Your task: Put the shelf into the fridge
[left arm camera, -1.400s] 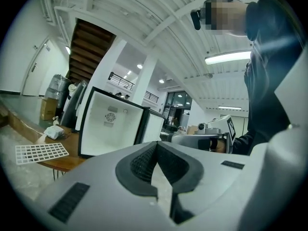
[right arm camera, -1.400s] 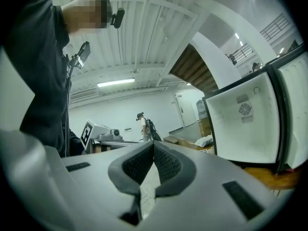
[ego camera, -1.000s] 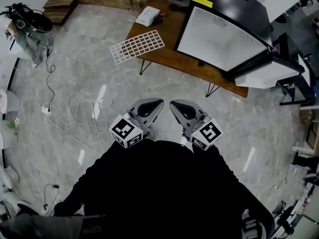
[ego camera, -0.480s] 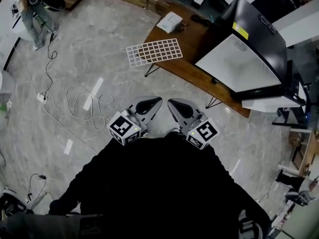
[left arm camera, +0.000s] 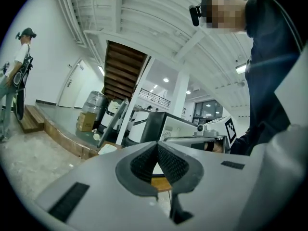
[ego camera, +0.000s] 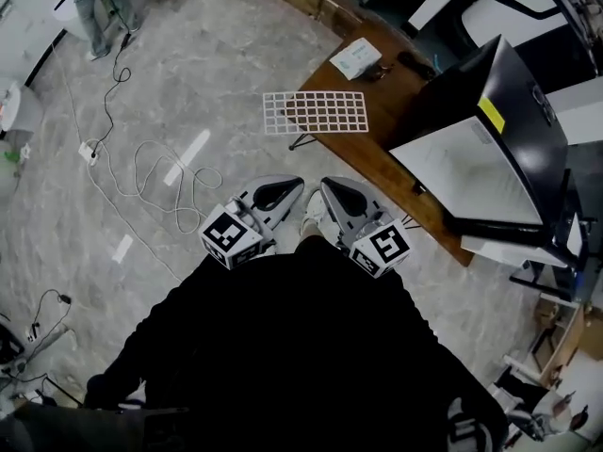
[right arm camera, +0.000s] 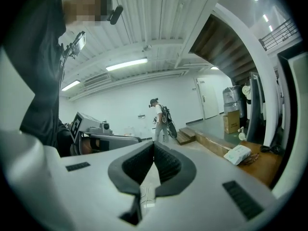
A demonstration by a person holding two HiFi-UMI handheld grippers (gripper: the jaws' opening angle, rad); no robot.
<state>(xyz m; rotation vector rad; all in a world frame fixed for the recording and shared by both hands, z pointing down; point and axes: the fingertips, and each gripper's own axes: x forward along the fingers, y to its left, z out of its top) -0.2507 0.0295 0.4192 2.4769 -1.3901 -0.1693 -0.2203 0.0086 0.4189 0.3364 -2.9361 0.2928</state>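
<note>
Shelf (ego camera: 316, 111): flat white wire grid, small square cells. Lies upper centre of frame on left end of wooden table (ego camera: 400, 144), left part overhanging edge. Small white box (ego camera: 355, 57) just above it on same table. Fridge (ego camera: 513, 111): black, door open, pale inside, right of frame, apart from shelf. I hold left gripper (ego camera: 294, 185) and right gripper (ego camera: 328, 187) side by side at centre, both pinched closed, nothing between jaws. Versus a second ago: shelf and fridge slid rightward in frame, table sits more diagonal, grippers unchanged.
</note>
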